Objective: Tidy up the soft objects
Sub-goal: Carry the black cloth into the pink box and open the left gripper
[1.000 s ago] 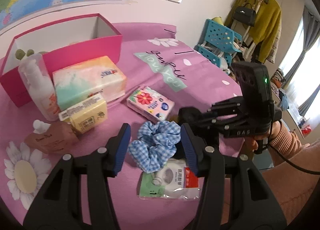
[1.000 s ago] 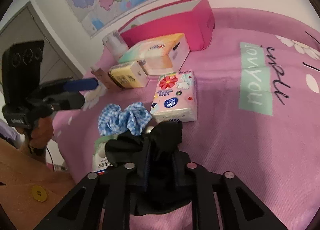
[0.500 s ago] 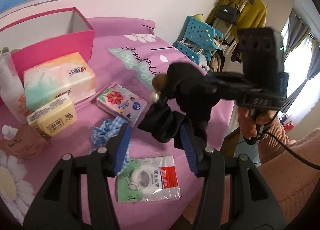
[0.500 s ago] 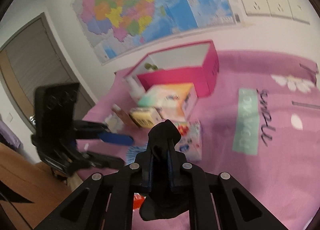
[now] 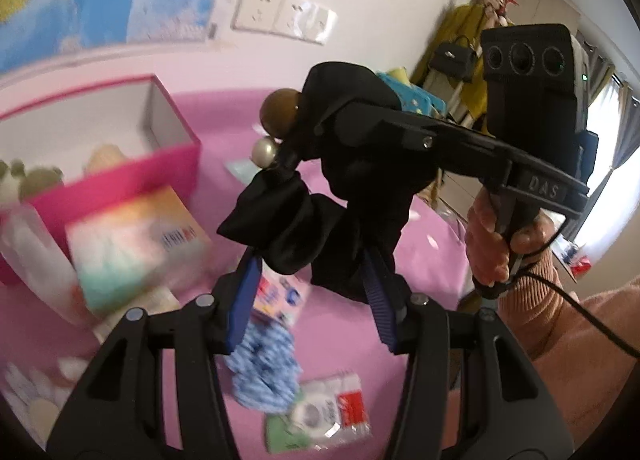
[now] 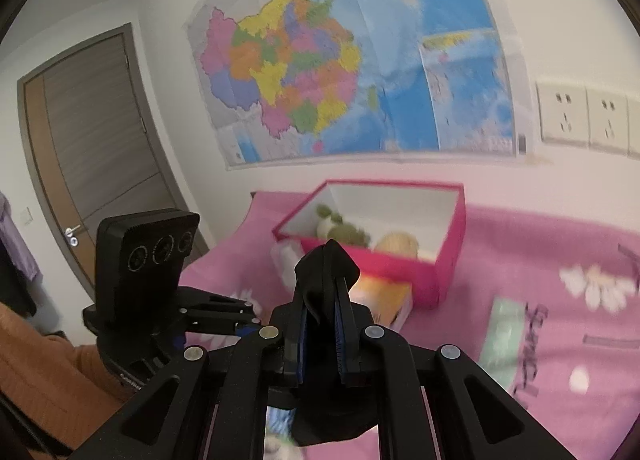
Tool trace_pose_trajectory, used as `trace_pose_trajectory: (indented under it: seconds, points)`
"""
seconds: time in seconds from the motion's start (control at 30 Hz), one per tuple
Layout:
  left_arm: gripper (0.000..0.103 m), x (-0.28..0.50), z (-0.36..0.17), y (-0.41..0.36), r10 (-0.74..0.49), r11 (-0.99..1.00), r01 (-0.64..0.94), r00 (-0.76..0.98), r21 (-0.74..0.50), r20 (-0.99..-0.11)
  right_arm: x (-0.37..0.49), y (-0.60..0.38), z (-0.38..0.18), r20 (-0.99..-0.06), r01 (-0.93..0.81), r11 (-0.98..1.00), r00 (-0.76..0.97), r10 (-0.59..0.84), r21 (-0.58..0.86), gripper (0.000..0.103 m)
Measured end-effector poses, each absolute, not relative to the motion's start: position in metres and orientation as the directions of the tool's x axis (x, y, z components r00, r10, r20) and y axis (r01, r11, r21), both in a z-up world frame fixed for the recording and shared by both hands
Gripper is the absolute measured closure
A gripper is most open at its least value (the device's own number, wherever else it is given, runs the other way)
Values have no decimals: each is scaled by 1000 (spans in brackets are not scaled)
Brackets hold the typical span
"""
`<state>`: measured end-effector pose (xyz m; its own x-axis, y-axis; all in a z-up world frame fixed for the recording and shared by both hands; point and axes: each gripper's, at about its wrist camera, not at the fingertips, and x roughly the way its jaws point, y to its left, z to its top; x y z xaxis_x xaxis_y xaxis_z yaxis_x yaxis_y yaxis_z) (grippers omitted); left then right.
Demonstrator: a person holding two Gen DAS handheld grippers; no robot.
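Left gripper (image 5: 312, 296): jaws spread, empty, above blue checked scrunchie (image 5: 262, 368) on pink bed (image 5: 420, 260). Right gripper (image 6: 321, 324): jaws pinching black scrunchie (image 5: 320, 216), lifted in the air, near open pink box (image 6: 440, 264).

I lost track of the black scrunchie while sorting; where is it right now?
The black scrunchie is clamped in the right gripper, lifted off the bed, with the pink box beyond it.

The black scrunchie (image 5: 320, 220) is hanging between the left claw's (image 5: 310, 300) spread fingers; toys are crowding the pink box's (image 6: 448, 260) left end.
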<state>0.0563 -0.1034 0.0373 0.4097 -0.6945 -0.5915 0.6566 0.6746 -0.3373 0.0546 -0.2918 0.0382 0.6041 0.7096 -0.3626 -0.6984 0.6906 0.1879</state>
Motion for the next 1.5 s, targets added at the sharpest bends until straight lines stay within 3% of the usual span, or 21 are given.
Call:
trace_pose_trajectory:
  seconds: [0.07, 0.43, 1.1, 1.23, 1.5]
  points:
    - [60, 68, 44, -99, -677, 695, 643, 435, -321, -594, 66, -285, 48, -353, -708, 685, 606, 713, 169, 93]
    - [68, 154, 75, -83, -566, 800, 538, 530, -265, -632, 148, -242, 81, -350, -713, 696, 632, 691, 88, 93]
    - [67, 280, 45, -71, -353, 911, 375, 490, -173, -797, 279, -188, 53, -482, -621, 781, 706, 519, -69, 90]
    - [67, 280, 42, -64, -340, 922, 345, 494, -179, -800, 300, -183, 43, -521, -579, 812, 718, 462, -78, 74]
    - [67, 236, 66, -52, -349, 922, 357, 602, -149, -718, 278, -205, 32, -528, -569, 821, 710, 466, -40, 74]
